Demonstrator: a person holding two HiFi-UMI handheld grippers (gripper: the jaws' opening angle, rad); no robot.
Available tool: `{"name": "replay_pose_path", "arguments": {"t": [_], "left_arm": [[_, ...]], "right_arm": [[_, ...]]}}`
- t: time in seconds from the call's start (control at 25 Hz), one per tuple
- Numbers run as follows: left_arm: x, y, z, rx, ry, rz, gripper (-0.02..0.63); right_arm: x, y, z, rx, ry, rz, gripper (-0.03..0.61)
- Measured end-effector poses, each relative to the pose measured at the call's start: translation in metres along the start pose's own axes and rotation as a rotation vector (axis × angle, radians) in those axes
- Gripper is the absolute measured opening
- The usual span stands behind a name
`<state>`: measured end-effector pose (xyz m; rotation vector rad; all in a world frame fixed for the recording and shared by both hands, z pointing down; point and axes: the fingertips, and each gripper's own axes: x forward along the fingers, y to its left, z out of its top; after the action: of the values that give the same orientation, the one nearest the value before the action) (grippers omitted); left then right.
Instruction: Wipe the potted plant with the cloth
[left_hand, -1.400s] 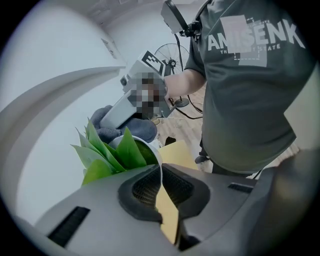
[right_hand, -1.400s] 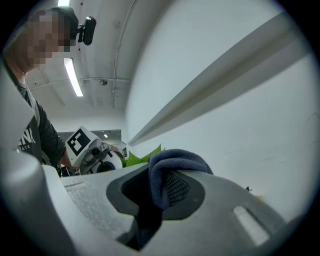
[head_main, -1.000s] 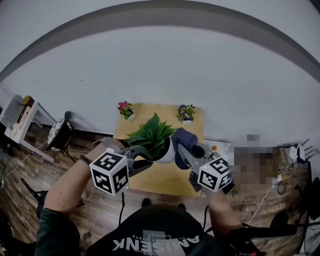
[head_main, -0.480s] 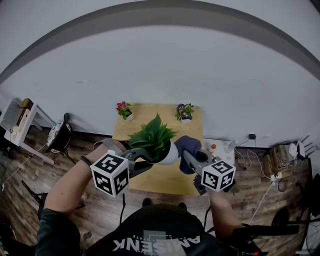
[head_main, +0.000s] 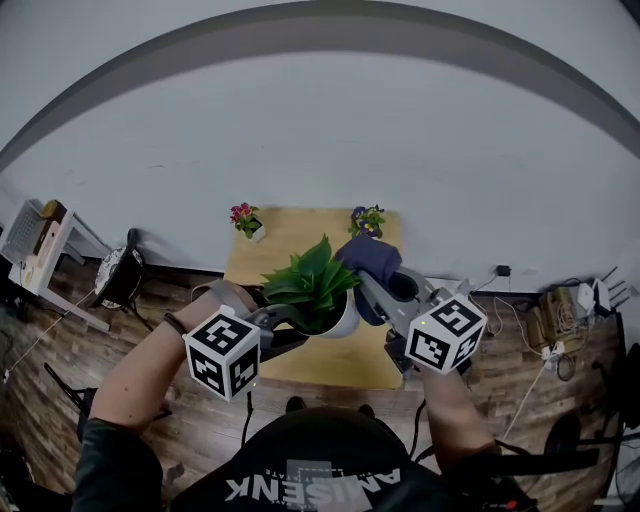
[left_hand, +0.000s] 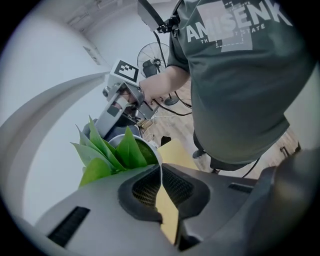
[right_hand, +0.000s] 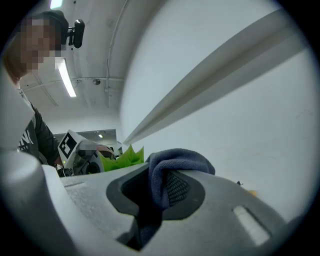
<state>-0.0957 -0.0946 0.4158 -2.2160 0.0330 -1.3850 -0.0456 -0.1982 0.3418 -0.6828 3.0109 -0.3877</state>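
A green leafy potted plant (head_main: 308, 282) in a white pot (head_main: 343, 322) is held above the wooden table (head_main: 290, 232). My left gripper (head_main: 300, 322) is shut on the pot's thin rim from the left. In the left gripper view the rim (left_hand: 126, 138) runs between the pads and the leaves (left_hand: 107, 150) stand just beyond. My right gripper (head_main: 375, 282) is shut on a dark blue cloth (head_main: 366, 256), which bunches by the plant's upper right leaves. The right gripper view shows the cloth (right_hand: 172, 162) pinched in the jaws, with the leaves (right_hand: 120, 155) behind to the left.
Two small flower pots (head_main: 249, 218) (head_main: 369, 222) stand at the table's far corners by the white wall. A white rack (head_main: 30, 232) and a dark round object (head_main: 118, 270) stand at the left. Cables and plugs (head_main: 568, 312) lie on the wooden floor at the right.
My right gripper has risen with the cloth, from beside the pot to the upper right leaves. The left gripper has kept its hold on the pot.
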Motion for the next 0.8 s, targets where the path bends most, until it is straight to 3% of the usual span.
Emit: {"name": "replay_pose_path", "arguments": {"t": [0.36, 0.8], "left_arm": [[-0.008, 0.004, 0.003, 0.006, -0.004, 0.051, 0.011], [-0.007, 0.004, -0.001, 0.011, 0.007, 0.054, 0.011]], "right_arm": [[0.011, 0.013, 0.007, 0.021, -0.012, 0.028, 0.051], [0.007, -0.015, -0.050, 0.149, 0.061, -0.033, 0.051]]}}
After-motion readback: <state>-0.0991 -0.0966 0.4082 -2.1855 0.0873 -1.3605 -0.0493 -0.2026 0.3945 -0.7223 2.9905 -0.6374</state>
